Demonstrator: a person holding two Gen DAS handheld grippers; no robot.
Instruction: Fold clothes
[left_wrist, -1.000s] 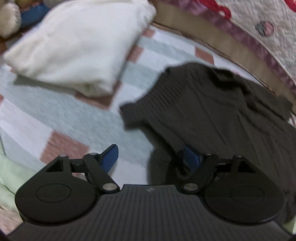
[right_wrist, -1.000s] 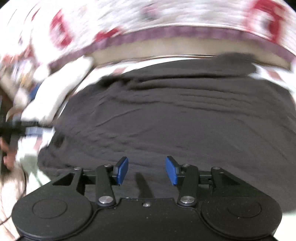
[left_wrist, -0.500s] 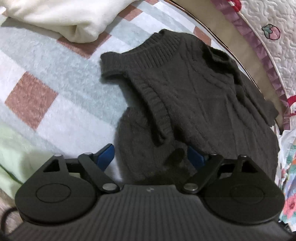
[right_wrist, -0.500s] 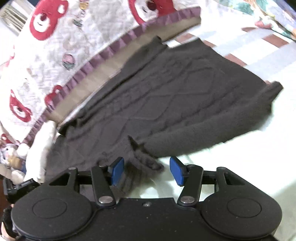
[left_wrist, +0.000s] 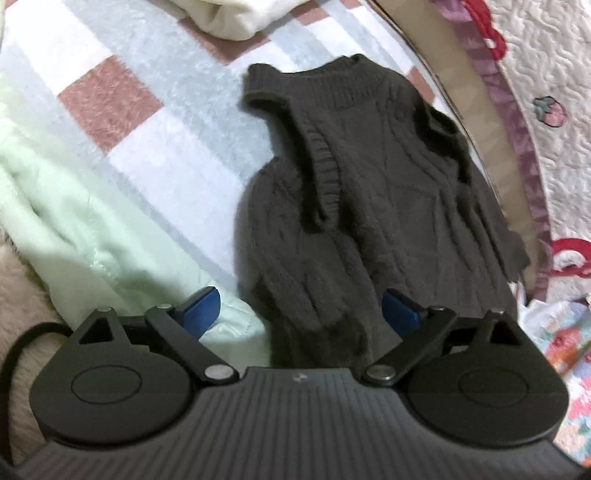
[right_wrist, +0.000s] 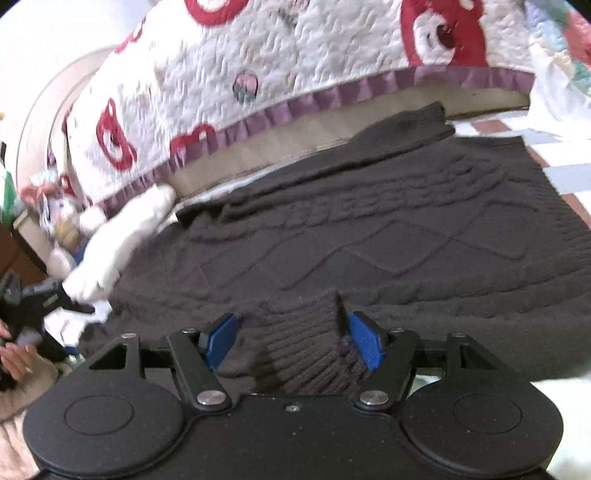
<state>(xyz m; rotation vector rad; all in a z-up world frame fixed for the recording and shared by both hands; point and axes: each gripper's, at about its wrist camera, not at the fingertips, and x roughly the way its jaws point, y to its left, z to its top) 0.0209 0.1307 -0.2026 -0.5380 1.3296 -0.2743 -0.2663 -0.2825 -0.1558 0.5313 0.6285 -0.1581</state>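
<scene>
At the lower centre of both views, the dark cable-knit sweater (left_wrist: 373, 206) lies on the checked blanket (left_wrist: 147, 122); left gripper (left_wrist: 301, 308) and right gripper (right_wrist: 295, 341) fingers stand apart, a ribbed cuff (right_wrist: 303, 343) between the right ones.

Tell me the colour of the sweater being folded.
Dark brown cable-knit sweater; the right wrist view shows it best.

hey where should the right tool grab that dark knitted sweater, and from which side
Best bet is the ribbed cuff of the dark sweater, coming in low from the near edge. That cuff is already folded onto the body and sits between the open blue fingers of the right tool, and its thick ribbing gives a firm edge. The left tool is open over the sweater's other end.
</scene>
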